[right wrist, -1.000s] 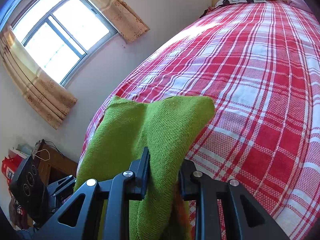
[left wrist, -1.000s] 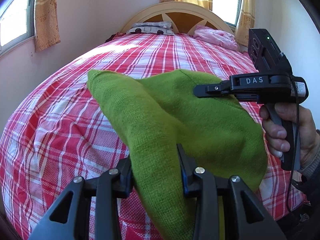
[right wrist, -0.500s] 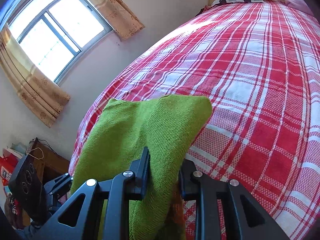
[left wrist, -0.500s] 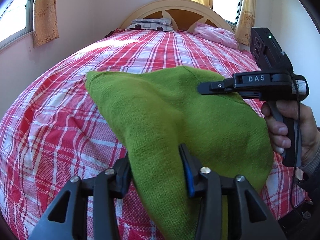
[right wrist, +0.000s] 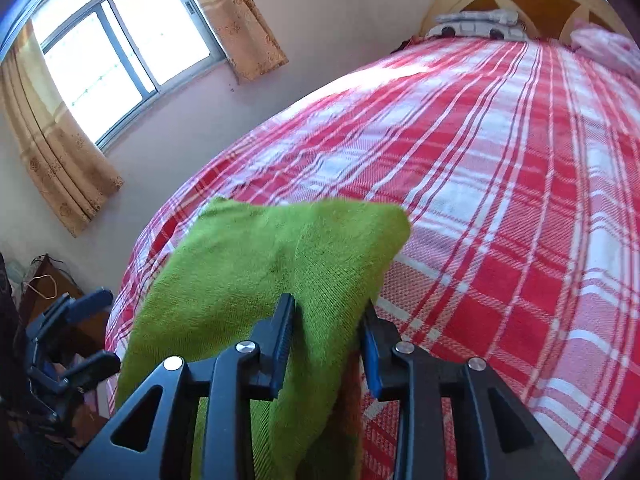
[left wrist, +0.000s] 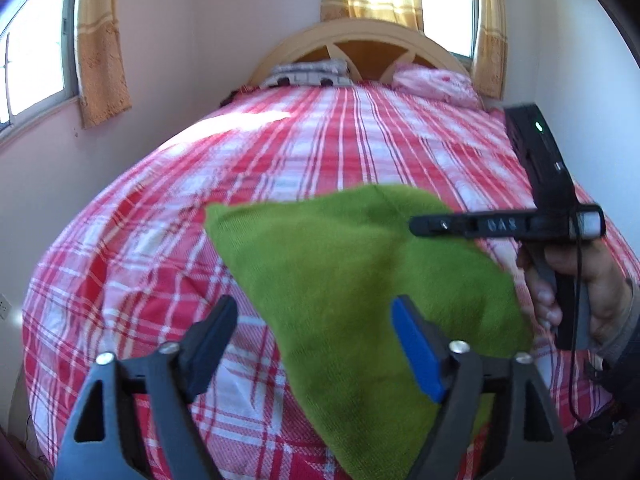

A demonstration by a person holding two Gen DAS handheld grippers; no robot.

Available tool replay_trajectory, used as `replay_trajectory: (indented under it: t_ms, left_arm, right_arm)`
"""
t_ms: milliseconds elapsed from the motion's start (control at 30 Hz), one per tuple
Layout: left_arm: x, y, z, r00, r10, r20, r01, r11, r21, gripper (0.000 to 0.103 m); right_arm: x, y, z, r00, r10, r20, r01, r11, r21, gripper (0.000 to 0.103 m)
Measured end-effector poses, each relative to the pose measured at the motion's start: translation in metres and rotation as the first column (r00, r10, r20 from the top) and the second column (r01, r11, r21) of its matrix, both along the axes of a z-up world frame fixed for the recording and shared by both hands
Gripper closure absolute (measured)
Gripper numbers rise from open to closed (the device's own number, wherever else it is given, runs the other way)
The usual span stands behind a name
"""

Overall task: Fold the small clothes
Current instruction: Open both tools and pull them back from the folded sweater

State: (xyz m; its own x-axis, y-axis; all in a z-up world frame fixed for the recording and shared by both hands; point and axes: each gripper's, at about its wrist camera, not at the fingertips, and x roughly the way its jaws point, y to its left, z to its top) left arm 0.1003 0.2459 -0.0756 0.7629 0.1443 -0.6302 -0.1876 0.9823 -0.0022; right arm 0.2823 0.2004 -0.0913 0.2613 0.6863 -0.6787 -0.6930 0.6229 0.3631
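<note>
A green knit garment (left wrist: 340, 272) lies folded on the near end of the red plaid bed (left wrist: 320, 152). My left gripper (left wrist: 314, 322) hangs just above its near corner. The jaws are opening and stand wide, and neither pad touches the cloth between them. From the right wrist, the same garment (right wrist: 260, 260) runs up between the fingers of my right gripper (right wrist: 328, 332). Those jaws are opening, but the knit still fills the gap and touches both pads. The right gripper (left wrist: 424, 225) shows side-on at the garment's right edge, held by a hand (left wrist: 592, 280). The left gripper (right wrist: 96, 330) is open at lower left.
The plaid bed (right wrist: 500, 200) stretches away to a curved headboard (left wrist: 360, 40), with a grey pillow (left wrist: 308, 74) and a pink one (left wrist: 436, 84). Curtained windows (right wrist: 120, 48) line the left wall. A dark wooden cabinet (right wrist: 44, 280) stands by the bed's near left corner.
My left jaws have swung wide and let go of the green garment, and the gripper has lifted a little. The cloth has settled flatter. The right jaws have widened slightly around the cloth.
</note>
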Motion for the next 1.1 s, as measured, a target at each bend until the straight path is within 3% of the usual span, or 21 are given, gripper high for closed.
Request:
replay_trajectory:
  t_ms: [67, 167, 233, 333, 467, 567, 600, 700, 767, 900, 1100]
  left_arm:
    - [0.002, 0.004, 0.0, 0.999, 0.035, 0.012, -0.036, 0.999, 0.027, 0.009]
    - [0.013, 0.013, -0.016, 0.995, 0.092, -0.033, -0.091, 0.995, 0.034, 0.009]
    - [0.019, 0.019, -0.029, 0.99, 0.123, -0.068, -0.12, 0.992, 0.038, 0.008]
    - [0.021, 0.03, -0.044, 0.987, 0.132, -0.088, -0.134, 0.991, -0.01, 0.003]
    - [0.021, 0.032, -0.051, 0.987, 0.137, -0.088, -0.142, 0.988, -0.056, 0.0]
    - [0.024, 0.023, -0.053, 0.987, 0.135, -0.082, -0.137, 0.99, -0.027, 0.0]
    - [0.024, 0.021, -0.053, 0.989, 0.128, -0.077, -0.13, 0.991, -0.02, 0.0]
    - [0.025, 0.02, -0.055, 0.989, 0.131, -0.068, -0.132, 0.991, -0.016, 0.0]
    - [0.023, 0.022, -0.052, 0.987, 0.142, -0.072, -0.143, 0.99, -0.014, 0.0]
    - [0.014, 0.016, -0.032, 0.986, 0.154, -0.069, -0.152, 0.988, 0.03, 0.0]
    - [-0.006, 0.0, 0.014, 0.989, 0.134, 0.063, -0.137, 0.989, 0.053, 0.0]
  right_arm:
    - [-0.013, -0.009, 0.015, 0.999, -0.004, 0.044, 0.003, 0.999, 0.033, 0.071]
    - [-0.038, -0.019, 0.029, 0.997, 0.046, 0.069, -0.053, 0.993, 0.104, 0.066]
    - [-0.05, -0.018, 0.025, 0.993, 0.103, 0.049, -0.108, 0.987, 0.122, 0.052]
    - [-0.054, -0.014, 0.008, 0.99, 0.139, 0.0, -0.138, 0.983, 0.119, 0.052]
    - [-0.042, -0.021, -0.01, 0.999, 0.027, 0.016, -0.028, 0.999, 0.027, 0.052]
    - [-0.022, -0.031, -0.015, 0.993, -0.106, 0.05, 0.11, 0.99, -0.084, 0.046]
    - [-0.014, -0.036, -0.02, 0.994, -0.108, 0.025, 0.11, 0.991, -0.08, 0.04]
    - [-0.011, -0.05, -0.018, 0.991, -0.134, -0.017, 0.133, 0.991, -0.032, 0.04]
    - [-0.024, -0.054, -0.004, 0.987, -0.149, 0.058, 0.152, 0.987, -0.047, 0.039]
    - [-0.045, -0.069, 0.025, 0.979, -0.168, 0.117, 0.169, 0.986, 0.0, 0.038]
    - [-0.083, -0.093, 0.062, 0.958, -0.202, 0.204, 0.201, 0.979, 0.027, 0.038]
